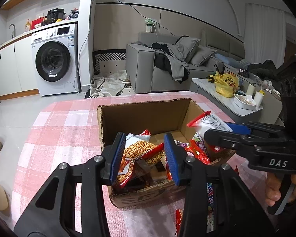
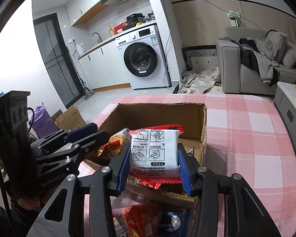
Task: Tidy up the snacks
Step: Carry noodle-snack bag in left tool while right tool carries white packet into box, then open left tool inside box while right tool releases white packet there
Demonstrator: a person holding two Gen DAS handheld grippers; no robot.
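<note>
Keep left gripper (image 1: 146, 158) clamped on stick-snack bag (image 1: 140, 150), right gripper (image 2: 154, 169) on white packet (image 2: 155, 152); lower both into cardboard box (image 1: 148, 116).

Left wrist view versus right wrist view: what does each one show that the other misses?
Only the left wrist view shows the coffee table with its yellow bag. Only the right wrist view shows the white kettle, the dark door and the printed face of the white packet held by the right gripper. Both show the cardboard box, the left gripper holding the noodle-snack bag, and the washing machine.
</note>
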